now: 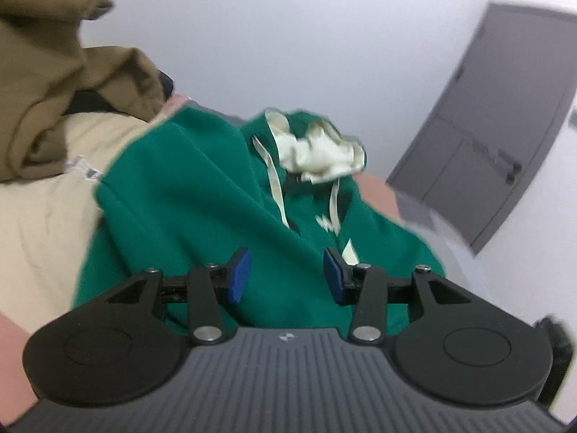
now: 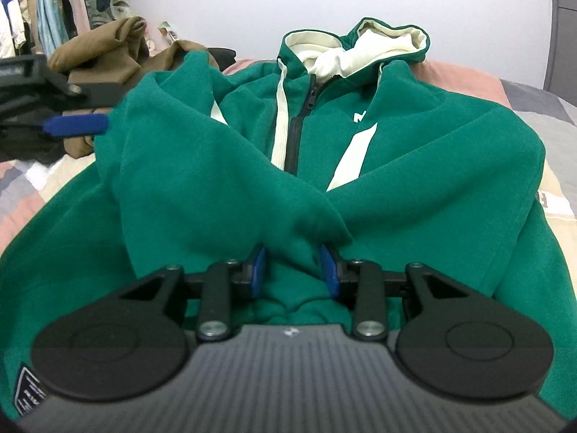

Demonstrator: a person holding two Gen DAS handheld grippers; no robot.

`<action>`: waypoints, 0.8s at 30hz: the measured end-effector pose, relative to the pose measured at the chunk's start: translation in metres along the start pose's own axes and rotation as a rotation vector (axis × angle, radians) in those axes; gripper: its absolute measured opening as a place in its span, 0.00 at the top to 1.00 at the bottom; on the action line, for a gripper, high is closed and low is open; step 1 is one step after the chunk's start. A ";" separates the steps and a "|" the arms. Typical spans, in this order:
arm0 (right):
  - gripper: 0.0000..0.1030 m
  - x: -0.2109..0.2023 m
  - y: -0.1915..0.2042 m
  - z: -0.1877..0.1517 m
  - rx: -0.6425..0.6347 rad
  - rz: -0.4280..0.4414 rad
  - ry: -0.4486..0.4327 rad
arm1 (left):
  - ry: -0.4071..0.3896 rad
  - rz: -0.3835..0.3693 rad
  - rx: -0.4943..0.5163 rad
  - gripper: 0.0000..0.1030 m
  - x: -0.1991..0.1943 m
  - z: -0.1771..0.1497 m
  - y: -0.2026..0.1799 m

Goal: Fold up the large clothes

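Green fleece hooded jacket point(image 2: 414, 166): lies front-up on a bed, hood point(image 2: 378, 47) with cream lining at the far end, dark zip point(image 2: 301, 122) partly closed, cream drawstring point(image 2: 281, 108) and cream stripes on the chest. Both sleeves are folded inward and cross over the front; a dark patch label point(image 2: 30, 395) shows at the hem corner, lower left.

Right tongs point(image 2: 294, 270): over the near middle of the jacket, blue pads point(image 2: 330, 270) narrowed onto a bunched fold of the left-hand sleeve end, fabric pinched between them.

Left tongs point(image 1: 286, 276): jaws part-way apart, blue pads point(image 1: 241, 276) clear of the cloth, nothing between them; green fleece lies below. In the right wrist view they point(image 2: 77, 124) appear at the left edge, just beside the folded sleeve's outer edge.

Bed cover point(image 2: 468, 75): patchwork of pink, cream and grey.

Brown garment point(image 2: 104, 54): heaped at the far left of the bed, beside the jacket.

Hanging clothes point(image 2: 54, 0): far left background.

Grey door point(image 1: 487, 119): in the white wall, left wrist view.
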State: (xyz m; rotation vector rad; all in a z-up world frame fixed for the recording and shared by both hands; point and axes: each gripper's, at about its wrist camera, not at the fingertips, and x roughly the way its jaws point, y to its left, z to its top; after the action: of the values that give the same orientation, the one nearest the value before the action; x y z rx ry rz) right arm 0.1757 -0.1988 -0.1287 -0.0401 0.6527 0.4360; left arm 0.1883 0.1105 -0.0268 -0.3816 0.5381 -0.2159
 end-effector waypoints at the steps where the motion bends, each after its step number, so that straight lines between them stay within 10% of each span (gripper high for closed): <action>1: 0.65 -0.001 -0.001 -0.001 0.005 0.002 -0.004 | 0.019 0.021 0.023 0.51 0.009 -0.004 -0.004; 6: 0.65 -0.007 -0.006 -0.003 0.042 0.017 -0.026 | 0.173 0.108 0.034 0.53 0.055 -0.023 0.003; 11: 0.65 -0.022 -0.013 0.004 0.102 0.029 -0.056 | 0.163 0.070 0.036 0.51 0.043 -0.014 0.004; 18: 0.61 -0.032 -0.044 0.061 0.092 0.032 -0.119 | 0.076 -0.023 0.036 0.35 0.009 0.041 -0.024; 24: 0.36 0.009 -0.104 0.149 0.183 0.016 -0.197 | 0.059 -0.011 -0.008 0.32 0.079 0.118 -0.014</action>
State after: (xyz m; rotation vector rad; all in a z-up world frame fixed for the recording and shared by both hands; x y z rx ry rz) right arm 0.3107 -0.2646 -0.0253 0.1797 0.4964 0.3880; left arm 0.3163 0.1088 0.0364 -0.3874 0.5954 -0.2367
